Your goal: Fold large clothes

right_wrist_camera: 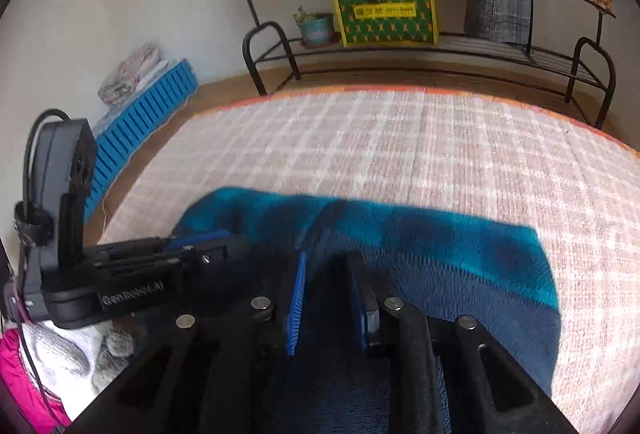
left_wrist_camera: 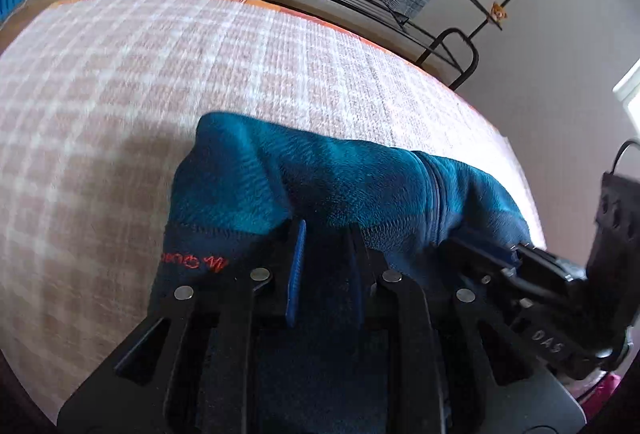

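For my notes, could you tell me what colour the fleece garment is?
Teal blue fleece garment, darker navy at its hem; clearest in the left wrist view.

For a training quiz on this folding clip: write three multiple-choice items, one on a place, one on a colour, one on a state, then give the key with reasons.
1. Where does the fleece garment lie?
A. On the checked bed cover
B. On the metal rack
C. On the floor

2. What colour is the embroidered logo on the garment?
A. White
B. Red
C. Yellow

3. How do the two claws stand?
A. Both open, clear of the cloth
B. Only the left grips
C. Both grip the garment's near edge

Key:
1 A: the teal fleece rests on the checked bed cover, in front of the rack.
2 B: the logo is stitched in red on the dark hem.
3 C: fabric sits between the fingers of the left claw and the right claw.
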{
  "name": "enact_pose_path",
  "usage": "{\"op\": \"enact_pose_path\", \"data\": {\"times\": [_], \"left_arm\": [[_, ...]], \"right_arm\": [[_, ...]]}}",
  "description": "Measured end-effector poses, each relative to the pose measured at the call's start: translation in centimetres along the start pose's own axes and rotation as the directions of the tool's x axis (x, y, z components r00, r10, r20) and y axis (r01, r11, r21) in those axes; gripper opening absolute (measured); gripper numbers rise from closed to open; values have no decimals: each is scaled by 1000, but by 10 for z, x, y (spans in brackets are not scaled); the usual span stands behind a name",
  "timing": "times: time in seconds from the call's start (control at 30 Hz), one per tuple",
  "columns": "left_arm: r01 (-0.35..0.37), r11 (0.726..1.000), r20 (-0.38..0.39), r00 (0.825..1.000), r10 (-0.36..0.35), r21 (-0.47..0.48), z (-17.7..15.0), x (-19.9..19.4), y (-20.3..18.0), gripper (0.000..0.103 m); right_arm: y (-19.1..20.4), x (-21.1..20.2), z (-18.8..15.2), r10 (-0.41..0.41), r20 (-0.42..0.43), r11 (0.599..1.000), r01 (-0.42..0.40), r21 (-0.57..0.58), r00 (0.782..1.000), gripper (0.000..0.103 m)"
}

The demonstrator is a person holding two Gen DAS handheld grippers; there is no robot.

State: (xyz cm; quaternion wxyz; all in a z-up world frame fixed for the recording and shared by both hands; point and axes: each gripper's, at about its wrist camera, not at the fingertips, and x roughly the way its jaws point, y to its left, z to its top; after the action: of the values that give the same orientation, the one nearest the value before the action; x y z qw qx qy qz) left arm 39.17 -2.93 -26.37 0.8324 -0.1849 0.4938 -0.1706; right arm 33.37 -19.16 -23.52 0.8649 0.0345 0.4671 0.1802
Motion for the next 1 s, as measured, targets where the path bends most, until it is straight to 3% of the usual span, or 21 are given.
{"op": "enact_pose_path", "data": {"times": [0.07, 0.2, 0.33, 0.47, 0.57, 0.67, 0.8, 0.93, 0.97, 1.0], "left_arm": [[11, 1000, 31, 999, -11, 26, -9, 1, 1, 21], [-48, 990, -12, 999, 50, 130, 0, -12, -18, 21], [-17, 993, 42, 999, 12, 121, -3, -60, -15, 21], [-34, 989, 8, 999, 33, 145, -31, -66, -4, 21], [-32, 994, 9, 999, 31, 109, -56, -51, 16, 25], [-42, 991, 56, 998, 35, 124, -70, -53, 16, 25], [-22, 993, 35, 999, 18, 115, -73, -63, 19, 25], [21, 997, 32, 999, -23, 69, -70, -88, 29, 26], [33, 998, 47, 998, -35, 45, -66, -96, 34, 33], [62, 998, 58, 996, -63, 18, -61, -102, 39, 41]], "right_arm": [[-5, 11, -20, 4, 0, 999, -4, -44, 1000, 18], [-7, -2, -11, 21, -19, 1000, -21, -9, 1000, 17], [-15, -57, -19, 83, 80, 995, -86, 42, 993, 20], [-37, -82, -49, 21, 93, 996, -29, 90, 995, 25], [-58, -73, -82, 14, 52, 989, -22, 148, 999, 23], [-66, -71, -100, 58, 103, 982, -75, 172, 993, 23], [-71, -77, -99, 88, 92, 973, -106, 204, 992, 23], [-63, -93, -99, 50, 36, 991, -54, 121, 998, 23], [-64, -101, -99, 52, 44, 990, -57, 128, 998, 27], [-68, -110, -98, 56, 67, 986, -66, 150, 996, 37]]}}
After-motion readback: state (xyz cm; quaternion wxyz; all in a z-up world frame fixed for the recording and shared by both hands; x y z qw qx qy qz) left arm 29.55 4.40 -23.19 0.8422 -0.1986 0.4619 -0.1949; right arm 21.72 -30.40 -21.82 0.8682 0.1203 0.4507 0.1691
